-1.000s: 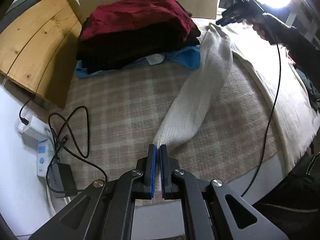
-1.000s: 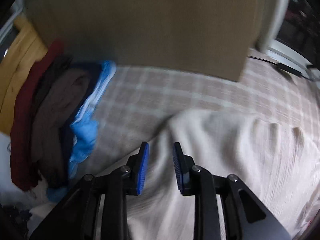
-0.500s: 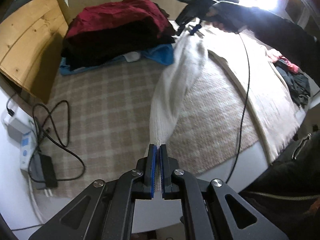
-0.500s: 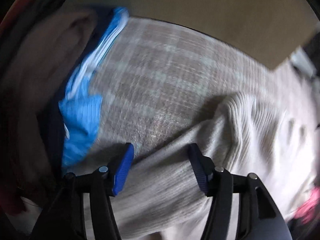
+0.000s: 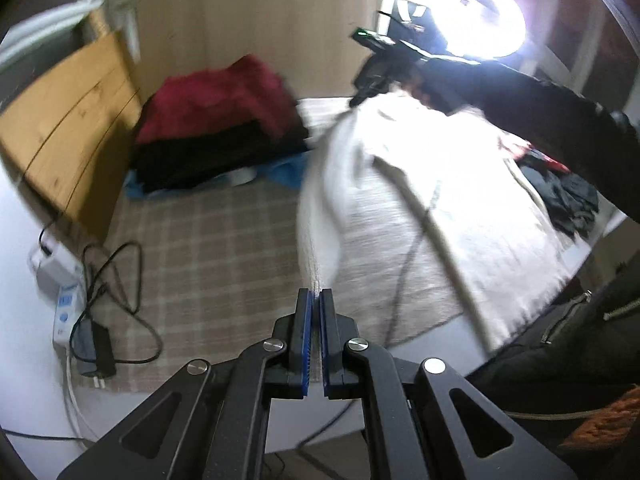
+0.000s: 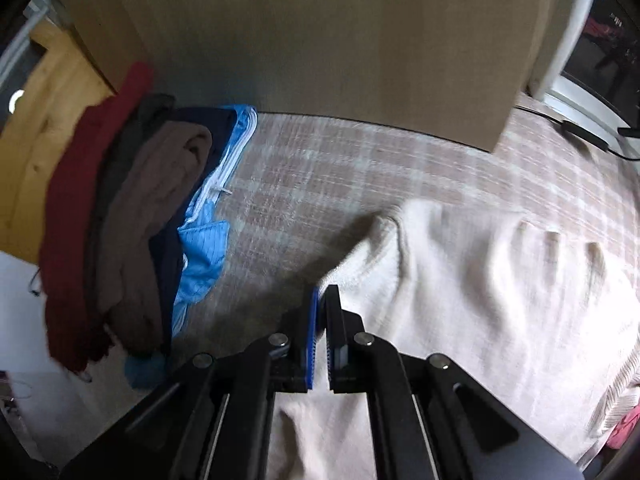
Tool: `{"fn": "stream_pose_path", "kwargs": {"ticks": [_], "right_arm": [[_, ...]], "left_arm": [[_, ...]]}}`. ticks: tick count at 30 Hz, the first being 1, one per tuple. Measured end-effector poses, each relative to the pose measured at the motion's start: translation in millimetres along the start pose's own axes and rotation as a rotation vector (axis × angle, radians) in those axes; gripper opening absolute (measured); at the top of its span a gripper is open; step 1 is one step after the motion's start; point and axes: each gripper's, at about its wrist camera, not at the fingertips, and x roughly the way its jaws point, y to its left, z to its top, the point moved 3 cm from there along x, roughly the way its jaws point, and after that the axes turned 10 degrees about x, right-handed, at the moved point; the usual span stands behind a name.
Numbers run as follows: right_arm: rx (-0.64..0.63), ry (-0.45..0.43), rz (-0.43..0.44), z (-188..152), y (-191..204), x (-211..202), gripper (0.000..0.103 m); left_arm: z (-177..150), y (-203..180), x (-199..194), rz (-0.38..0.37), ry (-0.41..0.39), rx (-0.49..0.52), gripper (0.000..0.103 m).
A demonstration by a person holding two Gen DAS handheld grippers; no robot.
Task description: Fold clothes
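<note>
A cream knit sweater (image 5: 400,184) lies spread on the plaid bed cover (image 5: 208,248). My left gripper (image 5: 315,300) is shut on the cuff of its sleeve (image 5: 320,208), which hangs lifted off the bed. In the left wrist view my right gripper (image 5: 366,90) is at the far end of that sleeve, at the shoulder. In the right wrist view my right gripper (image 6: 322,300) is shut on the sweater (image 6: 480,280) at its shoulder edge.
A stack of folded clothes, red on top (image 5: 216,100) and blue at the bottom, sits at the back left, also in the right wrist view (image 6: 120,216). A wooden headboard (image 5: 68,120), a power strip with cables (image 5: 80,300), dark clothes (image 5: 560,200) at the right, a bright lamp (image 5: 488,12).
My right gripper has closed on the sweater's shoulder edge; it was open half a second ago. My left gripper has lifted the sleeve cuff higher and pulled back.
</note>
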Motion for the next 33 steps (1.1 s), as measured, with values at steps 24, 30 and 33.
{"fn": "stream_pose_path", "kwargs": {"ticks": [24, 30, 33], "right_arm": [[-0.354, -0.015, 0.196, -99, -55, -37, 0.015], [-0.446, 0.070, 0.160, -112, -5, -9, 0.020], [-0.464, 0.127, 0.116, -117, 4, 14, 0.020]], "left_arm": [[-38, -242, 83, 0.013, 0.241, -0.248, 0.015], [-34, -234, 100, 0.000, 0.202, -0.289, 0.015], [-30, -242, 111, -0.016, 0.192, -0.273, 0.015]]}}
